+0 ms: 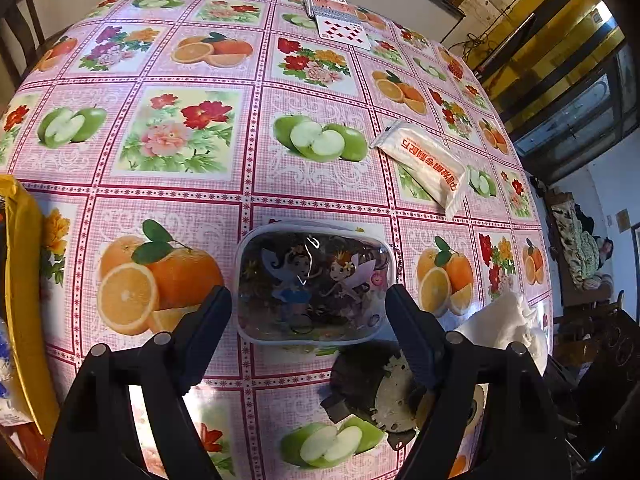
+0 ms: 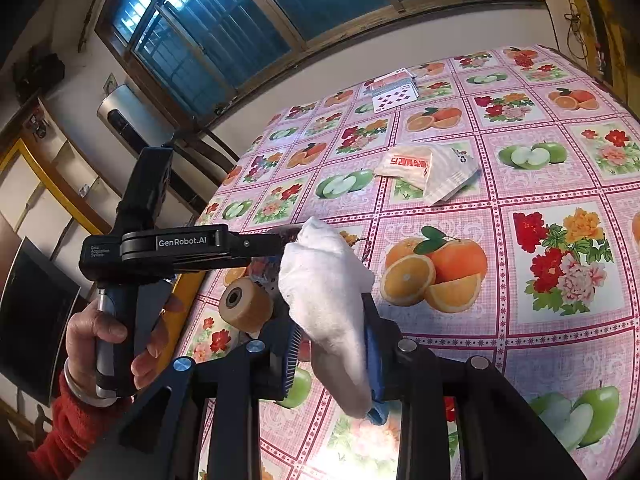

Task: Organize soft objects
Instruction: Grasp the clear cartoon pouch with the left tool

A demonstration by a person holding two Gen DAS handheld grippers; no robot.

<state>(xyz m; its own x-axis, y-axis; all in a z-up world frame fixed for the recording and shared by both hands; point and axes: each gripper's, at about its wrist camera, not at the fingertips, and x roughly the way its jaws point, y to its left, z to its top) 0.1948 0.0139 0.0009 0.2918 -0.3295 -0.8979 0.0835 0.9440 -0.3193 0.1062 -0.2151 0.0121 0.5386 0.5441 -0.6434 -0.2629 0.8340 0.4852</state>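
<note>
The left hand-held gripper [image 1: 308, 308] hangs over the counter [image 1: 248, 184] with its jaws spread wide on either side of a clear pouch [image 1: 312, 286] printed with cartoon fairies — the fingers flank it and hold nothing. The pouch lies flat on the fruit-and-flower cloth at the near middle. To its far right lies a white packet [image 1: 426, 164] with red lettering, and playing cards [image 1: 340, 20] sit at the far edge. In the right wrist view, the right hand-held gripper [image 2: 332, 344] is closed on a white cloth [image 2: 328, 300], which stands up between the blue pads — lifted off the counter. Just left of it are a tan tape roll [image 2: 246, 304] and the person's hand [image 2: 104, 340] holding the left tool's handle.
</note>
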